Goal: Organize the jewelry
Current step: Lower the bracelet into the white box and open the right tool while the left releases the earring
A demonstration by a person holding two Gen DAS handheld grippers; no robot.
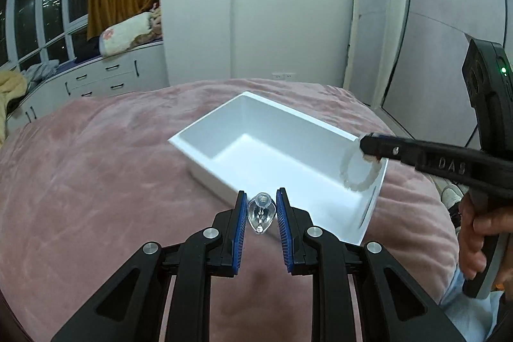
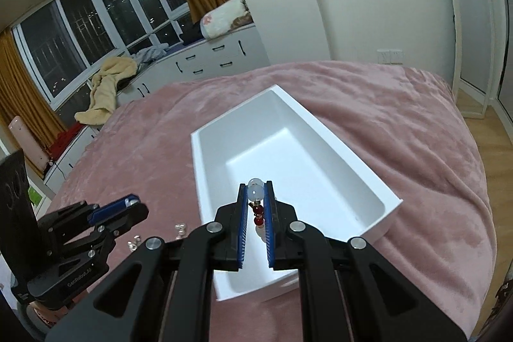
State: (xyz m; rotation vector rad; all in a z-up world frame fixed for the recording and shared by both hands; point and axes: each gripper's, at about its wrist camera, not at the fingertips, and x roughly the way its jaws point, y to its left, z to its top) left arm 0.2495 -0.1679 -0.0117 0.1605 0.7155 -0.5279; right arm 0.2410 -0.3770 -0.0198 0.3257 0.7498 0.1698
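A white rectangular box lies open on a pink blanket; it also shows in the right wrist view. My left gripper is shut on a clear teardrop pendant, just short of the box's near wall. My right gripper is shut on a bracelet of pale beads with a few red ones, held over the box's inside. In the left wrist view the bracelet hangs as a loop from the right gripper over the box's right end.
Several small silver pieces lie on the blanket left of the box, by the left gripper. White drawers and windows stand beyond the bed. A mirror leans on the wall. Wood floor lies to the right.
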